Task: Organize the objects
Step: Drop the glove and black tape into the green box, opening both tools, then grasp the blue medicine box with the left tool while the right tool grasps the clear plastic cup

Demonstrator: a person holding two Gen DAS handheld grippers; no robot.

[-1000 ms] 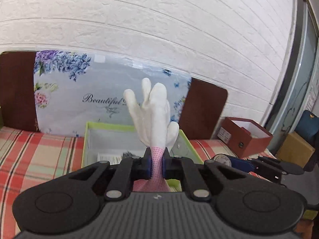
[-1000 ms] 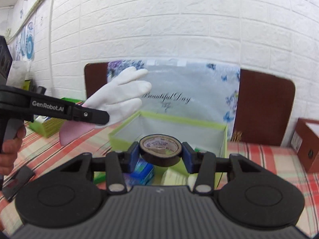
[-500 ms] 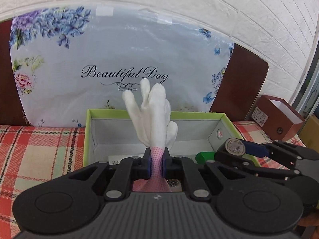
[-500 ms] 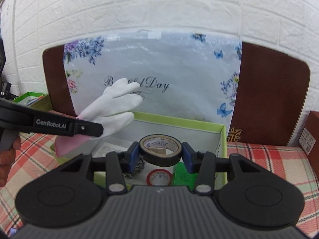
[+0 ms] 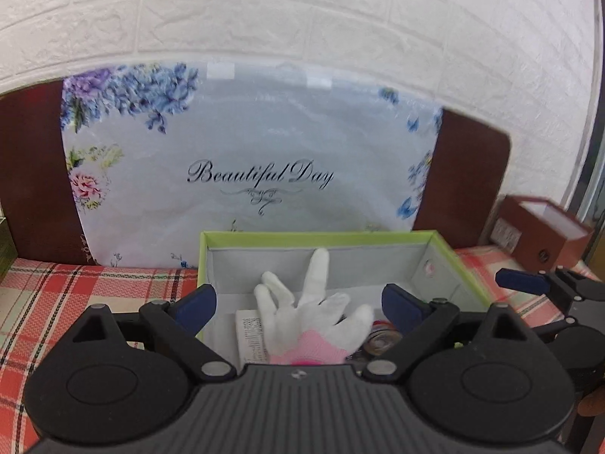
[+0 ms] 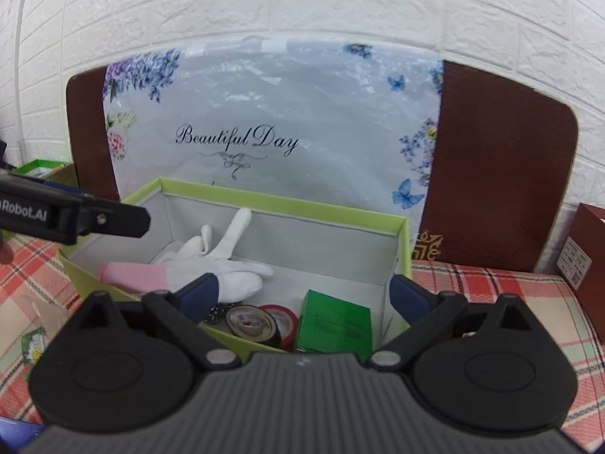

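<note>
**Both grippers wide open, glove & tape inside the green box**

Left gripper (image 5: 298, 304): jaws spread wide, nothing btwn the blue pads. It sits just in front of the green box (image 5: 317, 235), pointing in over the near wall. Directly ahead, inside the box, lies the white glove (image 5: 314, 316) w/ pink cuff toward the camera; one finger sticks up against the grey back wall, the others splay out. Glove touches neither pad. A white printed card (image 5: 251, 335) lies under/beside the glove's left edge.

Right gripper (image 6: 304, 295): also fully open, holding nothing. It hovers over the near-right part of the green box (image 6: 287, 204). In the right wrist view the glove (image 6: 223, 261) lies in the box's left half, cuff over the left rim. Below the pads, on the box floor: black tape roll (image 6: 251, 319) lying flat, a red tape roll (image 6: 283, 319) touching it on the right, then a green packet (image 6: 334, 323) just beside that. A bit of metal chain shows left of the black roll, mostly hidden.

Box sits on a red plaid cloth (image 6: 487, 287), in front of a "Beautiful Day" floral panel (image 6: 272, 128) leaning on a brown board (image 6: 503, 166) & white brick wall. Brown carton (image 5: 544, 230) to the right, well apart from the box.
</note>
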